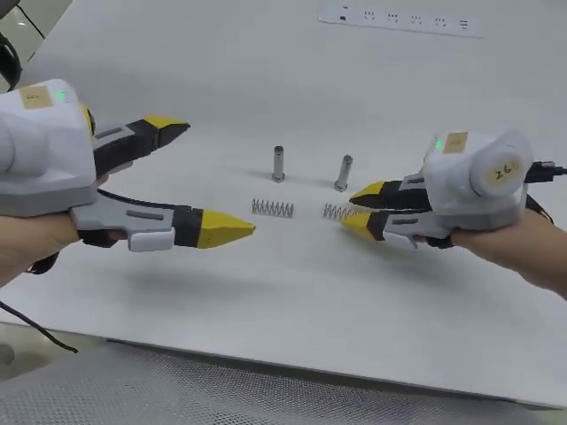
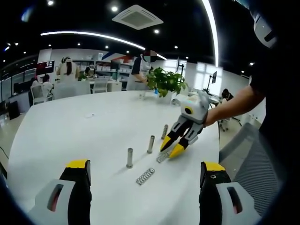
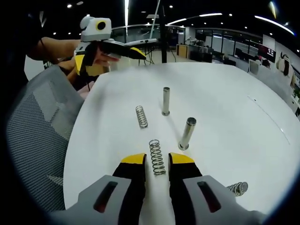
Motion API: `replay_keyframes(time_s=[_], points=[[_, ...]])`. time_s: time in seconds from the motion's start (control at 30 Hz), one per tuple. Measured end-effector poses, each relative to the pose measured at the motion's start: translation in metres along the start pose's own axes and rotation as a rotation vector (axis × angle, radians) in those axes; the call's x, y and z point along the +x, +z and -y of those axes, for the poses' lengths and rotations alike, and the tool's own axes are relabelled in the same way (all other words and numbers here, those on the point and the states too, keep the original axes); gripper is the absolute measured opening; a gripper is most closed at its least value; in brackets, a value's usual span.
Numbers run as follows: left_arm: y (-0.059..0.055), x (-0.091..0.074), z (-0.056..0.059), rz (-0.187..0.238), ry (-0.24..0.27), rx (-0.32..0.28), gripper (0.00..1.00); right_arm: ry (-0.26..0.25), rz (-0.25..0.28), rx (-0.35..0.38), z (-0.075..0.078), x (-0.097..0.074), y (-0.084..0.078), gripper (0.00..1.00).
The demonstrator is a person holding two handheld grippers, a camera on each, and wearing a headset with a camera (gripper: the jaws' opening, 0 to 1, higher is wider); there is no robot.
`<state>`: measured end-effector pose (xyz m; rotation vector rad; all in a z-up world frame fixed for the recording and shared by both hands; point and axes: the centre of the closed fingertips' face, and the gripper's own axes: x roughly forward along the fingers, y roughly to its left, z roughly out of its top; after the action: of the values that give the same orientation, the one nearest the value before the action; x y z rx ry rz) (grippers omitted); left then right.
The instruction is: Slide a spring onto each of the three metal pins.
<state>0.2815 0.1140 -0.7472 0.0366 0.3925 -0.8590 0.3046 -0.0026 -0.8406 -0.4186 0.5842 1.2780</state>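
Right gripper view: your right hand-held gripper (image 3: 157, 160) stands narrow astride a spring (image 3: 156, 149) lying on the worktop (image 3: 225, 108) near the upright pin (image 3: 166, 101), evidently readied for pickup; your left hand-held gripper (image 1: 213, 177) gapes wide.

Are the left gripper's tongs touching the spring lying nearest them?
Apart. The left gripper view shows the spring lying between the left gripper's wide-open tongs, with bare table on either side.

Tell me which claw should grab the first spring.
Right. The right claw has its jaws either side of a spring lying beside a pin. The left claw is wide open, with the other spring ahead of its tips.
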Motion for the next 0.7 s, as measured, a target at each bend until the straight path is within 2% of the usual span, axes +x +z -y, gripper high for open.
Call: replay_keyframes(time_s=[0.33, 0.63, 0.7], points=[[0.0, 0.001, 0.001, -0.002, -0.003, -0.001, 0.94, 0.011, -0.021, -0.038, -0.001, 0.003, 0.0, 0.14], [-0.001, 0.001, 0.003, -0.006, -0.007, -0.002, 0.94, 0.015, -0.056, -0.068, -0.004, 0.005, -0.01, 0.12], [-0.001, 0.001, 0.003, -0.008, -0.008, 0.0, 0.94, 0.017, -0.062, -0.077, -0.004, 0.005, -0.011, 0.09]])
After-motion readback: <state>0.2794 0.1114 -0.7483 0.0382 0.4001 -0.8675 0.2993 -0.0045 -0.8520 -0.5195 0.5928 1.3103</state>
